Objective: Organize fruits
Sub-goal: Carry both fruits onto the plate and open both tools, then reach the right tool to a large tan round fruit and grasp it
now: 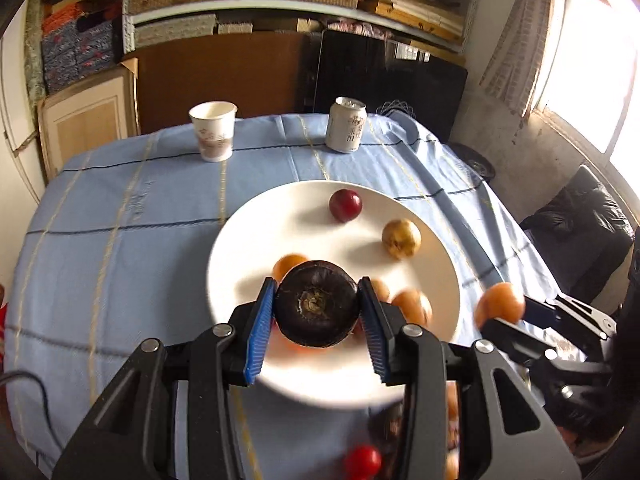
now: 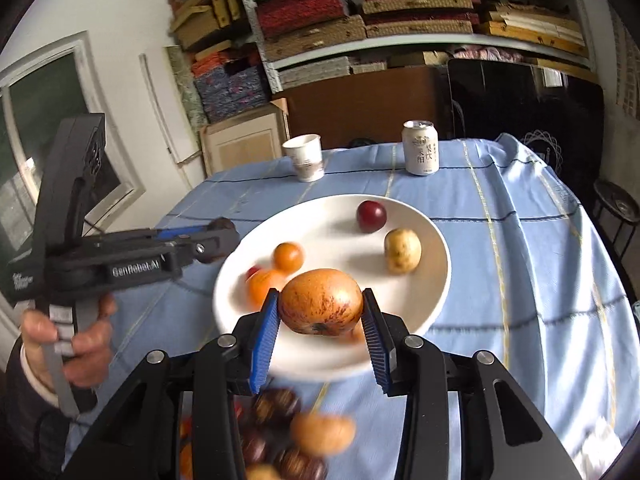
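My left gripper [image 1: 317,288] is shut on a dark brown round fruit [image 1: 316,308], held above the near side of a white plate [image 1: 240,232]. On the plate lie a red plum [image 1: 345,205], a yellowish fruit [image 1: 401,239] and small orange fruits [image 1: 412,306]. My right gripper [image 2: 320,298] is shut on a speckled orange-brown fruit [image 2: 320,302] over the plate's [image 2: 436,272] near rim. In the right wrist view the left gripper [image 2: 220,236] hangs left of the plate, a hand [image 2: 80,332] on its handle. A blurred heap of loose fruit [image 2: 288,432] lies below my right fingers.
A paper cup [image 1: 214,132] and a drink can [image 1: 346,125] stand at the far edge of the blue checked tablecloth [image 1: 120,208]. A small red fruit [image 1: 362,462] lies near the front edge. Stacked shelves fill the wall behind, and a window is at the right.
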`<control>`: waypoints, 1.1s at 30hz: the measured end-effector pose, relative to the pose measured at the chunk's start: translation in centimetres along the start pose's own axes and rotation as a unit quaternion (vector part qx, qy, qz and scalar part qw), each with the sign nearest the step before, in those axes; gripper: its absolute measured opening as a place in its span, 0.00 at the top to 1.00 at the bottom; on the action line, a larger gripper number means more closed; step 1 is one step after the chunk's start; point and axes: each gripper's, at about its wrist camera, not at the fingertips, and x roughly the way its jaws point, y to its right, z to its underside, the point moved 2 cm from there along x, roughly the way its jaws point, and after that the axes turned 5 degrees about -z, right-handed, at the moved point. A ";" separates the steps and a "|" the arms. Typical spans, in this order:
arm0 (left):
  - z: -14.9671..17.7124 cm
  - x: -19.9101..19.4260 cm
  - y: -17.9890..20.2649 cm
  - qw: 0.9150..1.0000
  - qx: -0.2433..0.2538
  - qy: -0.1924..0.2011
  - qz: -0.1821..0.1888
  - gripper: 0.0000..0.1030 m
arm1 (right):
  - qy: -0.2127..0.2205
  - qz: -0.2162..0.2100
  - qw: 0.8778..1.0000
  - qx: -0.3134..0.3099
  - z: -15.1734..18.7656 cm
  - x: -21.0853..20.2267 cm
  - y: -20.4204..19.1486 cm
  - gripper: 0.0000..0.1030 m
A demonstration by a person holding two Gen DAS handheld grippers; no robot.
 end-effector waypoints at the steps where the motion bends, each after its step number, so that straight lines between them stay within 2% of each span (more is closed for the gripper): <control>1: -0.5 1.2 0.2 1.000 0.002 -0.006 -0.004 0.61 | -0.005 0.001 1.000 0.006 -0.4 1.1 0.6 0.60; 6: -1.5 5.6 0.7 0.999 0.011 -0.036 -0.021 0.61 | -0.027 0.001 0.999 0.020 -1.4 4.7 2.4 0.60; 11: -1.7 7.2 0.6 0.998 0.009 -0.049 -0.025 0.60 | -0.036 -0.005 0.999 0.019 -1.5 6.5 2.8 0.59; 12: -1.6 7.4 0.5 0.998 0.003 -0.058 -0.023 0.58 | -0.037 -0.006 0.999 0.020 -1.5 6.6 2.8 0.59; 14: -1.5 7.1 0.1 0.998 -0.011 -0.060 -0.027 0.18 | -0.030 -0.009 0.999 0.012 -1.5 6.2 2.5 0.52; 15: -1.5 6.2 -0.1 0.998 -0.021 -0.045 -0.037 0.13 | -0.024 -0.005 1.000 0.008 -1.6 5.8 2.3 0.52; 16: -1.5 5.3 -0.2 0.998 -0.023 -0.033 -0.039 0.13 | -0.019 -0.003 1.000 0.003 -1.6 5.1 1.9 0.52; 18: -1.3 3.0 -0.1 0.999 -0.017 -0.016 -0.032 0.12 | -0.007 -0.006 1.000 -0.003 -1.6 3.1 1.2 0.50; 20: -0.6 0.7 0.0 0.999 -0.015 0.002 -0.029 0.06 | 0.007 -0.009 1.000 -0.009 -1.2 0.7 0.1 0.46; 25: 4.4 -5.3 0.0 0.999 -0.006 0.040 -0.029 0.05 | 0.026 0.008 0.999 -0.030 2.3 -5.3 -2.6 0.43; 27: 7.0 -6.6 -0.1 0.999 -0.002 0.044 -0.030 0.05 | 0.028 0.010 0.999 -0.020 5.0 -7.2 -3.3 0.43; 31: 12.6 -8.4 -0.2 0.994 0.019 0.075 -0.077 0.05 | -0.002 0.013 1.000 0.010 10.3 -8.1 -3.8 0.43; 33: 14.2 -8.8 -0.4 0.994 0.020 0.076 -0.078 0.05 | -0.022 0.011 0.999 0.021 12.2 -7.7 -4.1 0.43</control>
